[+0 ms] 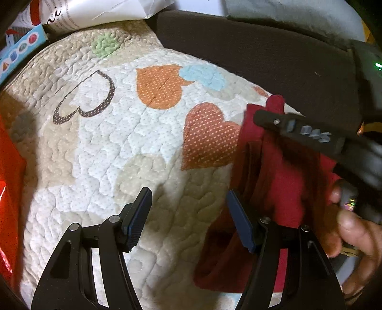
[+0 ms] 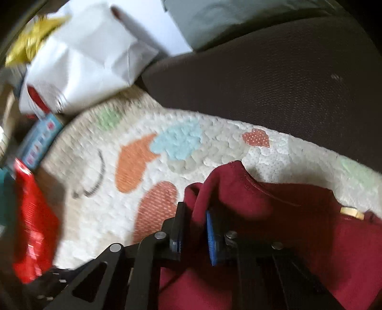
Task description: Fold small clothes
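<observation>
Quilted bedding (image 1: 114, 143) printed with coloured hearts fills most of both views, with a dark brown cushion (image 1: 262, 54) along its far edge and white paper (image 1: 107, 12) past the far left corner. On the quilt's right side lies the dark red garment (image 1: 281, 181), bunched. Over bare quilt, the left hand-held gripper (image 1: 188, 219) stands wide apart. Pinching a raised fold of the garment is the right hand-held gripper (image 2: 194, 229).
</observation>
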